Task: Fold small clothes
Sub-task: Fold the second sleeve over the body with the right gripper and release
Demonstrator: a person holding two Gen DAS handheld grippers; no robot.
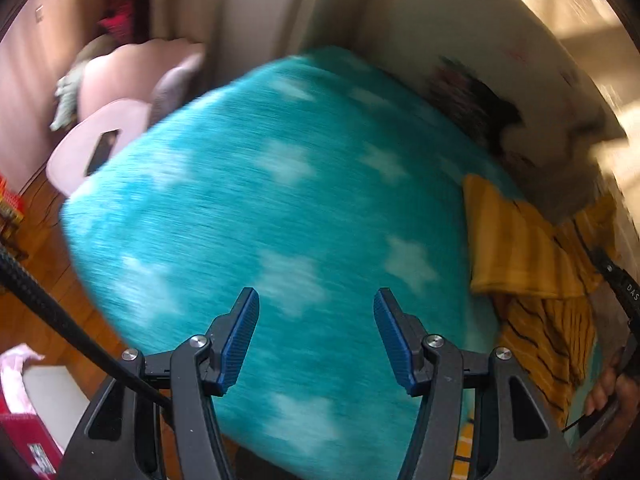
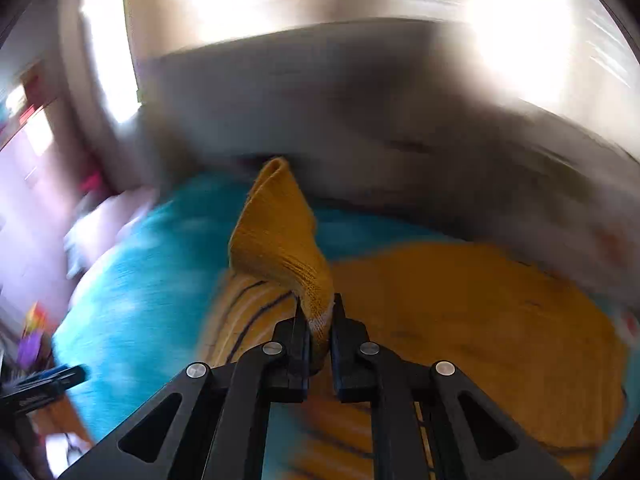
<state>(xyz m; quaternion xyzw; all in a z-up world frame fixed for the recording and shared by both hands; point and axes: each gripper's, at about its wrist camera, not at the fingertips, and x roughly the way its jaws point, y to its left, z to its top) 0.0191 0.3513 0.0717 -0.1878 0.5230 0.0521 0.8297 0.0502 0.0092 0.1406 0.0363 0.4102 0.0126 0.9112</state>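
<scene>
Roughly, left to right:
Left gripper (image 1: 316, 336): jaws wide, empty, over the teal star blanket (image 1: 280, 200), likely free to catch an edge.
Yellow garment (image 2: 460, 320): right side of blanket.
Right gripper (image 2: 320, 320): pinching its corner, raised, probably to fold.

Fuzzy turquoise blanket (image 1: 248, 216) dotted with pale stars; mustard-yellow knitted garment (image 2: 280, 236) with thin dark stripes; blue ribbed pads (image 1: 240, 340) on black hand-held gripper.
</scene>
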